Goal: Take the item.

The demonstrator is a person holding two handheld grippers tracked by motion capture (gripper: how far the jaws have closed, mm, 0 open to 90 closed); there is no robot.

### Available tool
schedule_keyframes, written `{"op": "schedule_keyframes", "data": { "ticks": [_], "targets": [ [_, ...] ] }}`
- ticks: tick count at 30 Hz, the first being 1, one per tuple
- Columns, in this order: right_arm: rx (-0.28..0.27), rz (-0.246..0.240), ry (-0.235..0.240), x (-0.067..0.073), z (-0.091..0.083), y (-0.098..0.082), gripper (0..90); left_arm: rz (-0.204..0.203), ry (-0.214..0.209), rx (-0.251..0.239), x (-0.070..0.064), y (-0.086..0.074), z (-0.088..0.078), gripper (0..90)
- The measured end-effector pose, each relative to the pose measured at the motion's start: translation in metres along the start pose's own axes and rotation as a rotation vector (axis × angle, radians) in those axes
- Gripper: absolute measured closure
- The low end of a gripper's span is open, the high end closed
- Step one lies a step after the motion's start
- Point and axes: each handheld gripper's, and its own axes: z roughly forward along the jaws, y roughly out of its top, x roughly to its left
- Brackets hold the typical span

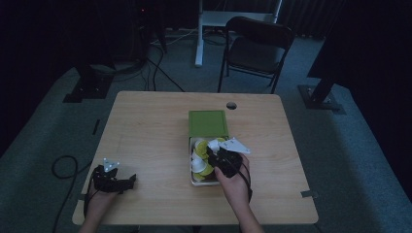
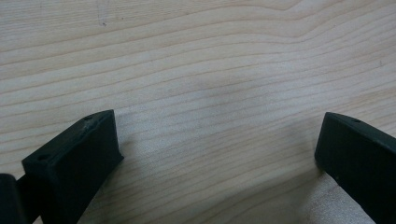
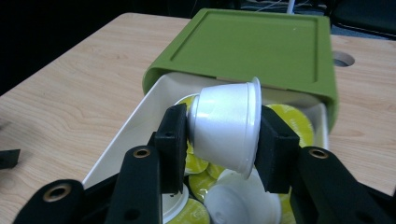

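My right gripper (image 3: 224,140) squeezes a small white plastic cup (image 3: 226,128), lying sideways over the white drawer (image 3: 135,126) mid-frame, wide rim pointing right; my left gripper (image 1: 112,178), lower left, sits open

Room: lying dim, dark curtains hanging behind | Floor: grey carpet (image 1: 43,145) spreading, black cables (image 1: 158,68) trailing | Furniture: black folding chair (image 1: 257,48) standing beyond wooden table (image 1: 145,131); white desk leg (image 1: 199,34) rising beside chair; black stand bases (image 1: 320,94) flanking
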Motion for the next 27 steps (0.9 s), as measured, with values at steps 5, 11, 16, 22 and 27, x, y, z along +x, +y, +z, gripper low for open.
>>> {"op": "schedule_keyframes", "data": {
  "ticks": [5,11,16,22,27],
  "targets": [
    [-0.019,0.002,-0.009,-0.008,-0.008,0.005,58.4,0.001,0.0,0.002,0.0,0.0,0.0,0.0],
    [-0.033,0.012,-0.031,-0.021,-0.017,0.007,58.4,0.001,0.0,0.001,0.0,0.0,0.0,0.0],
    [-0.044,0.016,-0.052,-0.031,-0.021,0.007,58.4,0.0,0.0,0.0,0.0,0.0,0.0,0.0],
    [-0.05,0.016,-0.087,-0.047,-0.026,0.004,58.4,0.0,0.0,0.0,0.0,0.0,0.0,0.0],
    [-0.053,0.032,-0.103,-0.059,-0.029,0.001,58.4,0.001,0.0,0.001,0.0,0.0,0.0,0.0]
  ]
}}
